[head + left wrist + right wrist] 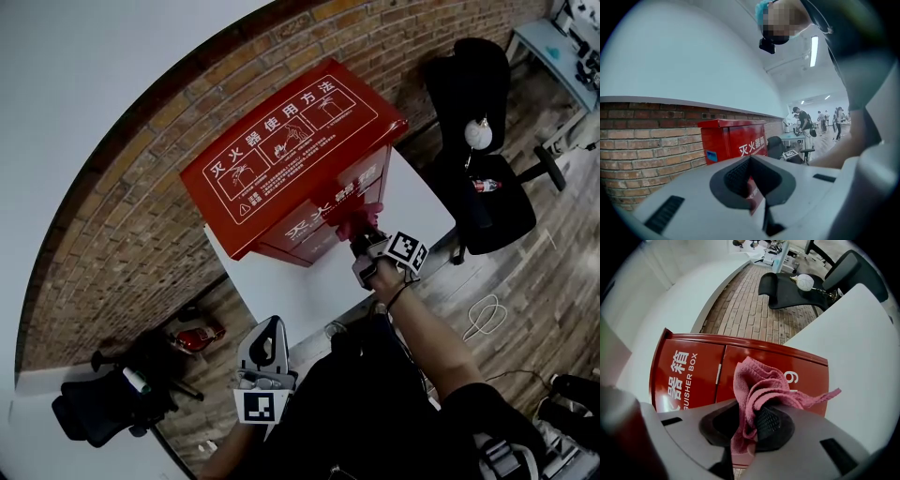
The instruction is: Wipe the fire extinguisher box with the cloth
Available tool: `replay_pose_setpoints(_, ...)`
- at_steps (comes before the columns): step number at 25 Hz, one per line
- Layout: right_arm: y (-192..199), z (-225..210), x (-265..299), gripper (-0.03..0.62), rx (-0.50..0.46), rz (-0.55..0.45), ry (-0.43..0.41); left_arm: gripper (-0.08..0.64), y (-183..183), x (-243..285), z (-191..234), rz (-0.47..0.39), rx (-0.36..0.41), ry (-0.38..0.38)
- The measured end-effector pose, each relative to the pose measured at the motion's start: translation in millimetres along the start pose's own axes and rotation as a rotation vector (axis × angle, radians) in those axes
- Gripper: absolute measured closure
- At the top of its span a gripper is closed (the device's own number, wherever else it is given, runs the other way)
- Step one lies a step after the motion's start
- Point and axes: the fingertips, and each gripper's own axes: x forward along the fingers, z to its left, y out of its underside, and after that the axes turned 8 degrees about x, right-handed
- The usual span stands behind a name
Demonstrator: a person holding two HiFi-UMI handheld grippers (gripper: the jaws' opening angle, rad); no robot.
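Right tool (367,242): pinching the pink cloth (759,387) between its jaws and pressing it against the front face of the red fire extinguisher box (291,155).
Cloth: bunching up on the box's front, just right of the door seam.
Left tool (265,349): hovering well in front of the box, its jaws sitting almost together and gripping nothing.
Box: standing on the white worktop (300,291), with the brick wall (122,187) running behind it.
Black office chair (478,178): sitting off to the box's right.
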Motion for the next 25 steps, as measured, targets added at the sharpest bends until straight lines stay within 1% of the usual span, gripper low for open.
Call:
replay_pose_setpoints(2,0.4,9.4,-1.1,0.517,-0.001,0.004,-0.015,0.528,-1.4,0.1,-0.6,-0.004,-0.007,-0.003)
replay_pose_setpoints(7,0.7,31.2,-3.2,0.518,-0.002,0.012,-0.045,0.528,-7.9,1.6,-1.3,-0.030,0.004,-0.001)
replay_pose_setpoints(12,0.9,54.4,-6.3,0.518,-0.005,0.019,-0.084,0.528,-8.1,2.4,-2.3,-0.026,-0.001,0.000)
replay_pose_setpoints(21,0.6,95.7,-11.3,0.517,-0.019,0.031,-0.145,0.528,-16.3,4.1,-3.6,-0.061,0.002,-0.001)
replay_pose_setpoints(25,1.5,110.6,-14.4,0.518,-0.021,0.035,-0.168,0.528,-14.7,2.7,-3.4,-0.046,-0.003,-0.003)
